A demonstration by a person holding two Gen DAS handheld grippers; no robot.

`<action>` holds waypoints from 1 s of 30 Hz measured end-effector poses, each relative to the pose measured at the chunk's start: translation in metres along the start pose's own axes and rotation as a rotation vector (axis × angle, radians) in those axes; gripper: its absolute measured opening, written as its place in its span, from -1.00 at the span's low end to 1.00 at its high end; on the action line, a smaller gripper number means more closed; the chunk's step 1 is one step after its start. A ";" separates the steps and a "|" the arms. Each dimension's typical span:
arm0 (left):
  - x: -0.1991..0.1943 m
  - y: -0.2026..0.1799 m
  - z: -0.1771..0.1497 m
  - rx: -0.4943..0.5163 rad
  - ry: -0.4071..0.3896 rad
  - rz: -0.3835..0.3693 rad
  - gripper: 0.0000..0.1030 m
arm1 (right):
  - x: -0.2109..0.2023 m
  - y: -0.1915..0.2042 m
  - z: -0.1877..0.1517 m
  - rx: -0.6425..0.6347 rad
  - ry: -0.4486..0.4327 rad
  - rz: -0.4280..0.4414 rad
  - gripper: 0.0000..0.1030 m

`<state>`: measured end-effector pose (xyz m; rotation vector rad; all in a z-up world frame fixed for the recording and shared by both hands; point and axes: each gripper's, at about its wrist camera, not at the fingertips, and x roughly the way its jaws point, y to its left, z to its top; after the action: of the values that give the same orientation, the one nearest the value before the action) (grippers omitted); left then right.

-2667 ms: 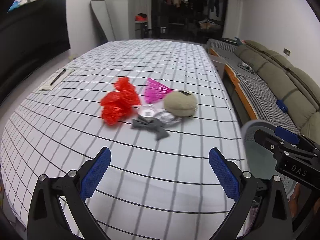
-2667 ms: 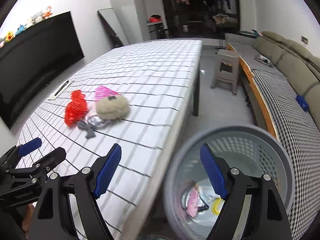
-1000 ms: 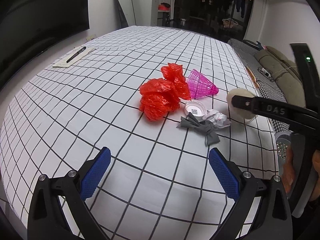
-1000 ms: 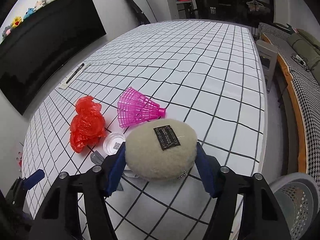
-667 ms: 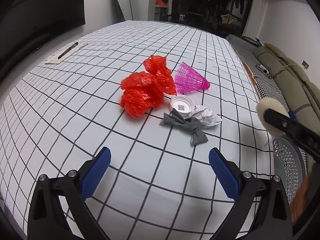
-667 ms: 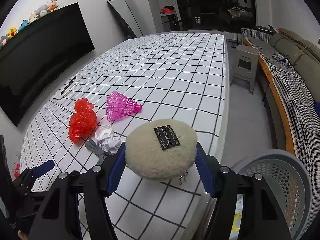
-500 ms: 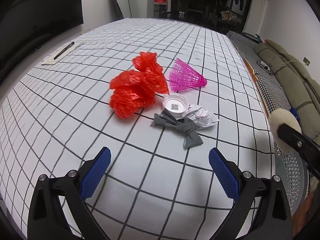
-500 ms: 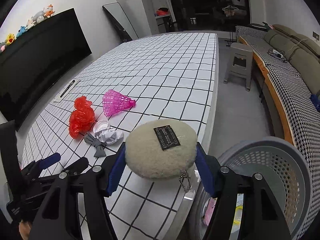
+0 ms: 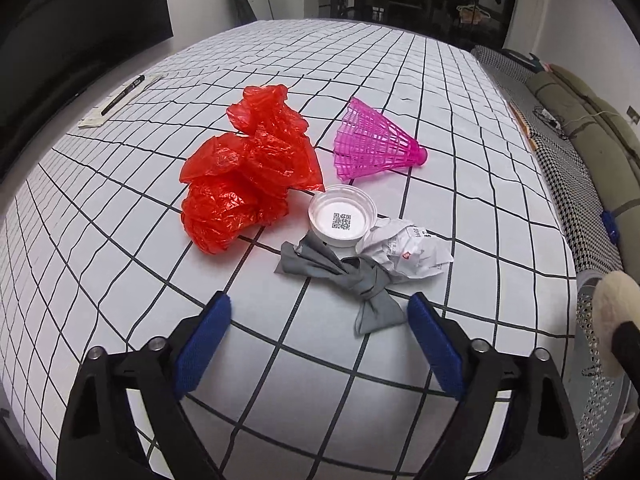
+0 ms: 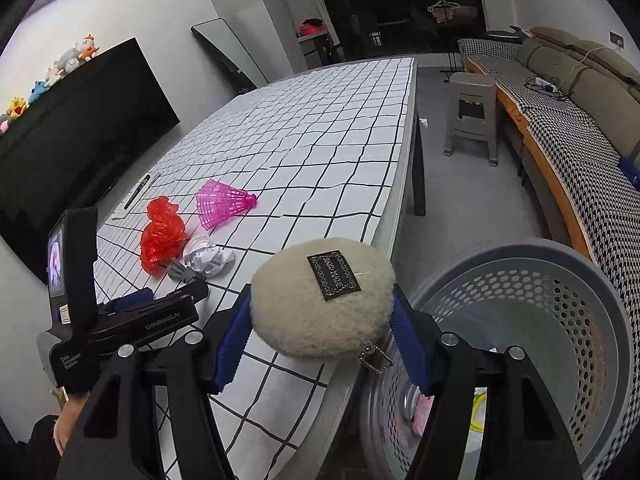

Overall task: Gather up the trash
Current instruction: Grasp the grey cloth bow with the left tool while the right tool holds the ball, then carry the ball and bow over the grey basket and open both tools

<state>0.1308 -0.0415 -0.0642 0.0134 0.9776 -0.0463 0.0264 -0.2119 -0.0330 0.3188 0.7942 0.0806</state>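
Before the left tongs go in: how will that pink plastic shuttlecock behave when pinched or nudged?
The pink plastic mesh shuttlecock lies on its side on the grid-patterned tablecloth, so a nudge will probably roll it in an arc around its narrow tip. Its open lattice skirt looks light and springy, likely flexing under the open left tongs; pinch gently.

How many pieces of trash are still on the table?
5, all clustered: red plastic bag at left, pink shuttlecock behind, white lid in the middle, crumpled paper at right, gray cloth in front. Nothing seems hidden.
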 end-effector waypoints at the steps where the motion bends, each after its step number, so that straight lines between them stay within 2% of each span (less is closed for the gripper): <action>1: 0.001 0.000 0.001 -0.001 0.001 0.005 0.60 | 0.000 -0.001 0.000 0.002 0.000 0.002 0.23; 4: 0.001 -0.002 0.003 0.002 -0.006 0.005 0.37 | 0.002 -0.002 -0.001 0.007 0.003 0.006 0.23; 6: 0.000 -0.003 0.004 0.009 -0.013 -0.002 0.09 | 0.001 -0.003 -0.001 0.008 0.004 0.005 0.23; 7: -0.001 -0.003 0.004 0.011 -0.015 -0.005 0.02 | 0.001 -0.004 -0.001 0.009 0.004 0.005 0.23; 9: -0.002 -0.003 0.005 0.015 -0.018 -0.017 -0.36 | 0.000 -0.004 -0.002 0.009 0.003 0.005 0.23; 11: -0.004 -0.001 0.006 0.009 -0.012 -0.049 -0.59 | -0.001 -0.003 -0.002 0.008 0.002 0.002 0.23; 13: -0.005 0.001 0.005 0.004 -0.008 -0.071 -0.60 | -0.003 -0.005 -0.003 0.008 0.000 -0.001 0.23; 23: -0.037 0.001 -0.015 0.058 -0.058 -0.083 -0.65 | -0.021 -0.006 -0.013 0.010 -0.018 -0.028 0.23; 30: -0.067 -0.016 -0.036 0.129 -0.104 -0.157 -0.65 | -0.051 -0.011 -0.026 0.020 -0.047 -0.084 0.23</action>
<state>0.0630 -0.0541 -0.0284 0.0524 0.8685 -0.2517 -0.0287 -0.2254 -0.0182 0.3046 0.7612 -0.0132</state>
